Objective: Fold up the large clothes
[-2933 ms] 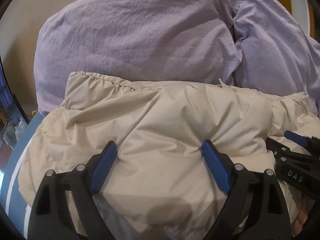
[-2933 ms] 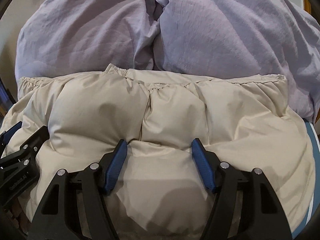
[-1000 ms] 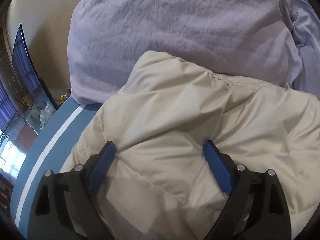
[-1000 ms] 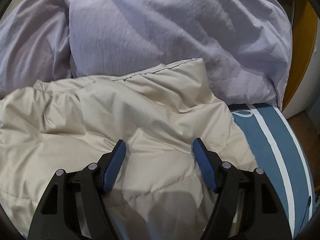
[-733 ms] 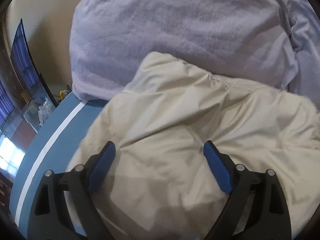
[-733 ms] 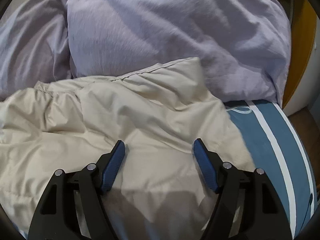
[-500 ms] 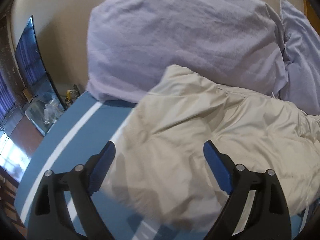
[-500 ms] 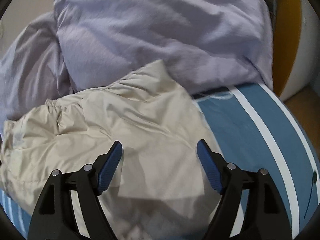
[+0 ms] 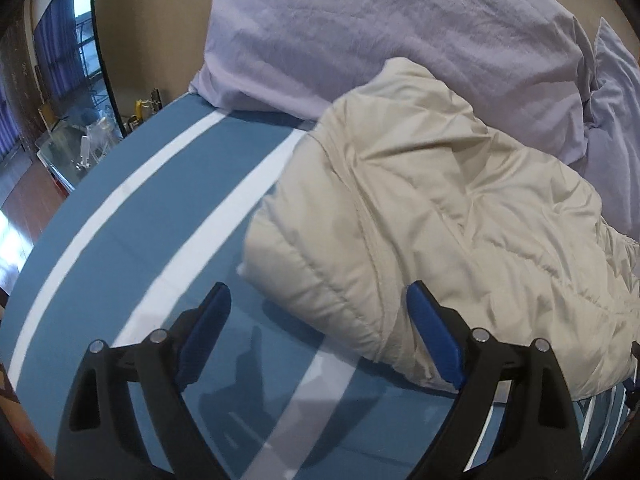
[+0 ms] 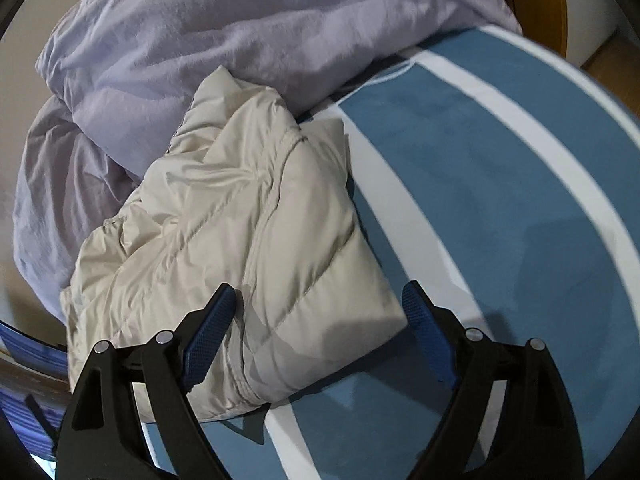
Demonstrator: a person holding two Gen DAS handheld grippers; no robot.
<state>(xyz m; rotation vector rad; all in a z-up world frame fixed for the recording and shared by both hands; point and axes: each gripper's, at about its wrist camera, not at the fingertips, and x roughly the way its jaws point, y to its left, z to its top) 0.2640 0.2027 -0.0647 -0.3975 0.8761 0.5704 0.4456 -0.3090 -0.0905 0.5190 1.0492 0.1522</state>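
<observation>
Though folded, puffy quilted beige jacket (image 9: 440,216)

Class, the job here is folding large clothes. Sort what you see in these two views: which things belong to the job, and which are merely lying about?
Part of the job:
beige padded jacket
left gripper, open
right gripper, jaws opening, not gripping the jacket

Just lying about:
lilac bedding
blue striped bedcover
glass table

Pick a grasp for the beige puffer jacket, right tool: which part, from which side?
Take the beige puffer jacket by its near folded corner, coming from the open striped sheet side. That edge is free, thick and unobstructed; the far side is butted against the lilac pillows. The right tool is opening, gripping nothing.
</observation>
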